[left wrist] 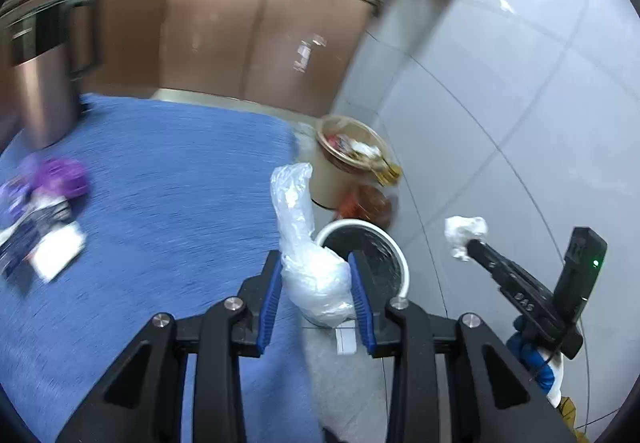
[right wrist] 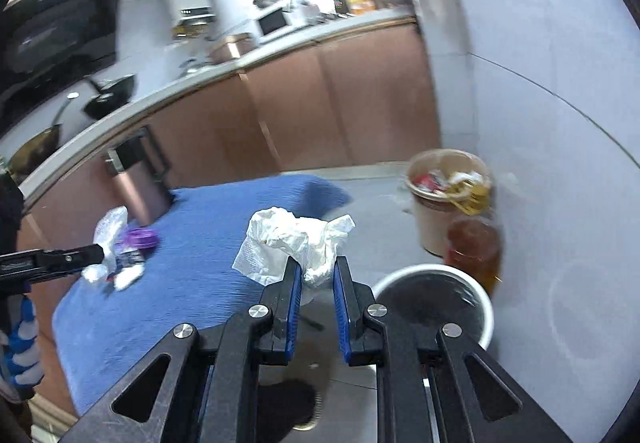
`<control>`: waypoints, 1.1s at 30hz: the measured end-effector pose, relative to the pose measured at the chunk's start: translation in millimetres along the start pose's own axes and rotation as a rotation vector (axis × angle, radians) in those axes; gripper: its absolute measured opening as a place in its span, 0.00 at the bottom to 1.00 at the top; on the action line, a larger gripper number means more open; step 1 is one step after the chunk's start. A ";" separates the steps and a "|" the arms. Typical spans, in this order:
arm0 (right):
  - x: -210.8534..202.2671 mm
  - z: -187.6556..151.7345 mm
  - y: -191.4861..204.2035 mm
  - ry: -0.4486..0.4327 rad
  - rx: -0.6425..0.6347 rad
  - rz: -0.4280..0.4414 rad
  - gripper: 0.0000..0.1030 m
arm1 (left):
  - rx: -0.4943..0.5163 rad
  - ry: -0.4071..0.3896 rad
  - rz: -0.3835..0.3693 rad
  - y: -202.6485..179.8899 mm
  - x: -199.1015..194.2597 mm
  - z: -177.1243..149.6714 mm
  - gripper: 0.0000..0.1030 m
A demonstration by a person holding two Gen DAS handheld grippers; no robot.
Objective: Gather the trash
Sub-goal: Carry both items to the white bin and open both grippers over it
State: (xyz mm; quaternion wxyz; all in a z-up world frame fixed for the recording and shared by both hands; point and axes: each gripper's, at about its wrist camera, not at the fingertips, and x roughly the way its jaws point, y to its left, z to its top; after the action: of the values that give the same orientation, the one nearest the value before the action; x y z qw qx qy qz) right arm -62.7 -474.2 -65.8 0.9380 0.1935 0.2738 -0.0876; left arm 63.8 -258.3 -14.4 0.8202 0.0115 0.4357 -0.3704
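Trash in both grippers: left gripper (left wrist: 315, 285) clenched on crumpled clear plastic bag (left wrist: 308, 263), lower centre of left view; right gripper (right wrist: 317, 275) pinching white paper wad (right wrist: 292, 239), centre of right view. White-rimmed bin (right wrist: 434, 301) at lower right, dark inside, neither piece dropped yet. Purple wrapper pile (left wrist: 44, 199) left on blue mat (left wrist: 168, 179), mid-left. Tan bucket (right wrist: 444, 195) already full of litter. No writing readable, too blurred

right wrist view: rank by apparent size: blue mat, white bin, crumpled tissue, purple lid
1. blue mat
2. white bin
3. crumpled tissue, held close to the camera, so its rank against the bin is unsure
4. purple lid
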 end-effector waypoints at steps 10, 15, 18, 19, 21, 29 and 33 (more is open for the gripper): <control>57.9 -18.4 -76.9 0.107 0.128 -0.132 0.15 | 0.123 0.155 -0.019 -72.1 131.6 29.2 0.31; 83.9 -25.6 -102.3 0.149 0.161 -0.187 0.17 | 0.132 0.194 -0.038 -93.9 184.1 41.9 0.32; 94.0 -28.5 -113.6 0.169 0.169 -0.214 0.17 | 0.146 0.202 -0.044 -105.3 205.8 48.6 0.33; 97.0 -29.0 -116.2 0.175 0.170 -0.221 0.17 | 0.150 0.208 -0.049 -108.3 212.2 50.0 0.33; 102.4 -32.1 -122.4 0.188 0.175 -0.241 0.19 | 0.151 0.221 -0.064 -112.7 223.1 50.9 0.37; 109.5 -41.6 -131.1 0.220 0.192 -0.279 0.40 | 0.127 0.231 -0.089 -110.9 235.8 52.9 0.49; 105.8 -43.3 -127.0 0.221 0.192 -0.276 0.41 | 0.121 0.205 -0.094 -105.4 221.6 50.0 0.49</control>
State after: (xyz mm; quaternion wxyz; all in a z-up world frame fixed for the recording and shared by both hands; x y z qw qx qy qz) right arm -29.5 -578.1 -197.3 0.8585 0.2513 0.3894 -0.2194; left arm 110.7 -484.3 -111.6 0.7508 0.0785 0.4943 -0.4310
